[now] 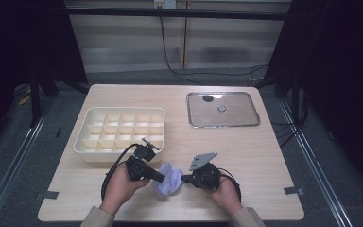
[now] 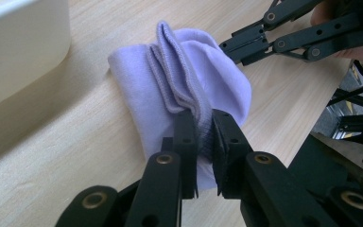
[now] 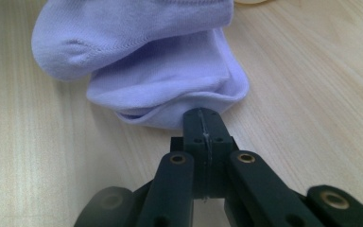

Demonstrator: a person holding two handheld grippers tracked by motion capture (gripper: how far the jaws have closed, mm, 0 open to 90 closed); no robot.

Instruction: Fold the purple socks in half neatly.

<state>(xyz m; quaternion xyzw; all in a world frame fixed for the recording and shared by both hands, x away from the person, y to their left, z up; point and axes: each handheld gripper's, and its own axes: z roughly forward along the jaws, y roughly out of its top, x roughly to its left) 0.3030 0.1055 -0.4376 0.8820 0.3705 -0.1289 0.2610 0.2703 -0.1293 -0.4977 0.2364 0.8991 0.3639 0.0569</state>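
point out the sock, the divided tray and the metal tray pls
folded lilac fabric sock (image 2: 194, 71), left gripper view, top fold
cream plastic divided tray (image 1: 125, 110), high view, far rim
flat rectangular metal tray (image 1: 238, 124), high view, near rim

Lavender sock (image 3: 142, 61) — upper part cut off by the right gripper view's top edge; small round item on the metal tray (image 1: 253, 122) — too small to identify.

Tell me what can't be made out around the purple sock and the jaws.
- Sock, left gripper view: the cuff edge between the left gripper's jaws is hidden by them.
- Right gripper, right gripper view: jaws pressed together at the sock's edge; whether fabric is pinched cannot be told.
- Tray, high view: two small items, too small to identify.
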